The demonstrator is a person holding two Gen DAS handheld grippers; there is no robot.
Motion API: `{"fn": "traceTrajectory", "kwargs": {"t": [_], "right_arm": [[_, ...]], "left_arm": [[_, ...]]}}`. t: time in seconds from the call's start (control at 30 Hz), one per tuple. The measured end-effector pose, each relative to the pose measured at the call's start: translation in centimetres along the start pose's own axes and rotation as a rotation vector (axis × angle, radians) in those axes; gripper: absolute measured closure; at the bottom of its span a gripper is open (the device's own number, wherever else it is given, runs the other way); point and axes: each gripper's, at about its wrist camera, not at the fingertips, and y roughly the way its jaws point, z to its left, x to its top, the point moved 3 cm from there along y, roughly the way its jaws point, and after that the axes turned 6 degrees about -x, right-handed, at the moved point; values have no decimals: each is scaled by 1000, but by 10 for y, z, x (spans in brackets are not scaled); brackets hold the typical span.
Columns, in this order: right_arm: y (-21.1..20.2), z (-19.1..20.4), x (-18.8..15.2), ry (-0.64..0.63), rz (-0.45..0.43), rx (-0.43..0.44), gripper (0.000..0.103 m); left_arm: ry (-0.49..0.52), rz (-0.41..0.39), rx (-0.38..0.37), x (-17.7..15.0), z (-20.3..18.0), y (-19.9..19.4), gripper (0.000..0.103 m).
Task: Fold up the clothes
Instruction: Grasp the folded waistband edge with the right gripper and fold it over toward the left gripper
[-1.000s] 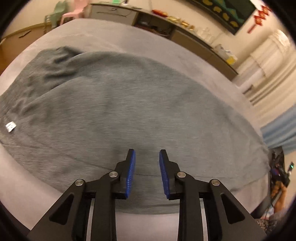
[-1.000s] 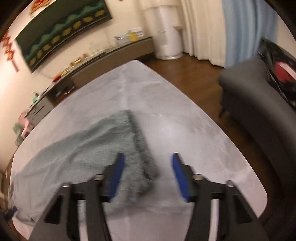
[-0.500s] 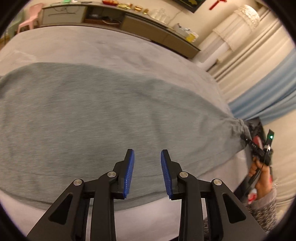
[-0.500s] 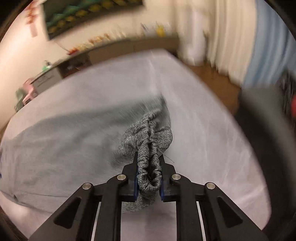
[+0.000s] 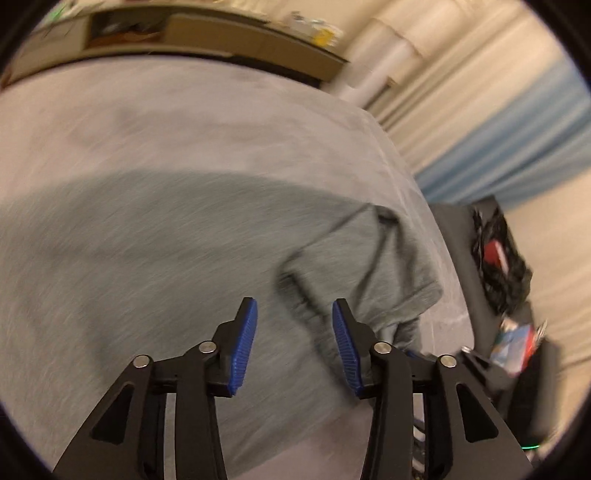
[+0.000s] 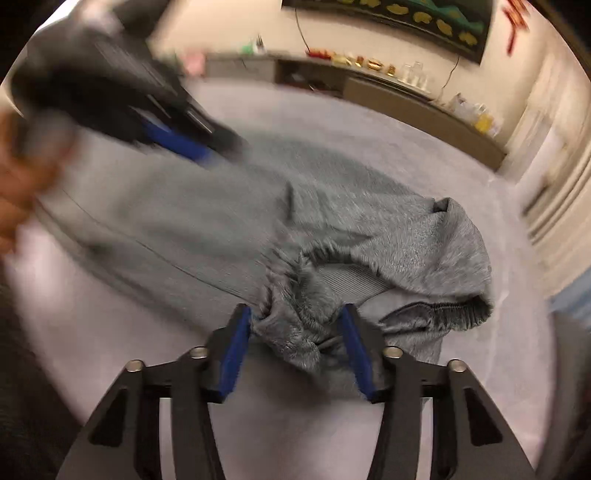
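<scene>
No brand, label or writing can be read in either view; the dark banner point(image 6: 406, 22) on the far wall carries only yellow shapes, and the red ornament point(image 6: 517, 18) beside it is too blurred to make out. In the left wrist view, the left gripper point(image 5: 293, 341) has its jaws apart with nothing between them, hovering over the grey garment point(image 5: 147, 258), which lies spread across the grey table point(image 5: 184, 122) and fills the left and centre of the view. To the right of the jaws, the garment's end is folded back on itself in a loose flap point(image 5: 369, 266) near the table's right edge. In the right wrist view, the left gripper shows at upper left as a blurred dark shape with blue pads point(image 6: 173, 142) above the cloth. At centre, the right gripper point(image 6: 295, 343) has its jaws parted, and a bunched part of the garment point(image 6: 291, 332) sits between them, touching the left pad; whether it touches the right pad cannot be told. To the right, the elastic cuff point(image 6: 450, 310) lies rumpled on the table point(image 6: 369, 125), just beside the right jaw
</scene>
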Motion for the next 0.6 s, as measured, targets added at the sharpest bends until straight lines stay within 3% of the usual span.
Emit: {"fn": "traceTrajectory", "kwargs": {"t": [0.1,0.2,0.3,0.47,0.5,0.53,0.57,0.6], "right_arm": [[-27,-63,-10,237,-45,58,50],[-26,-109,-32,519,-6,37,50],[-32,-144,-57,795,-18,36,50],[-47,-168,-77,951,-47,1,50],[-48,-174,-75,953,-43,5,50],[-50,-176,-73,936,-37,13,50],[-52,-176,-71,912,-30,23,50],[-54,-176,-70,889,-24,32,50]], "left_arm": [[100,6,3,12,-43,21,48],[214,44,8,15,-83,45,47],[385,77,66,11,-127,79,39],[632,115,237,-16,-167,129,39],[652,118,284,-19,-168,137,51],[644,117,341,-18,-164,143,96],[585,93,336,-12,-157,138,96],[474,48,265,0,-146,121,96]]}}
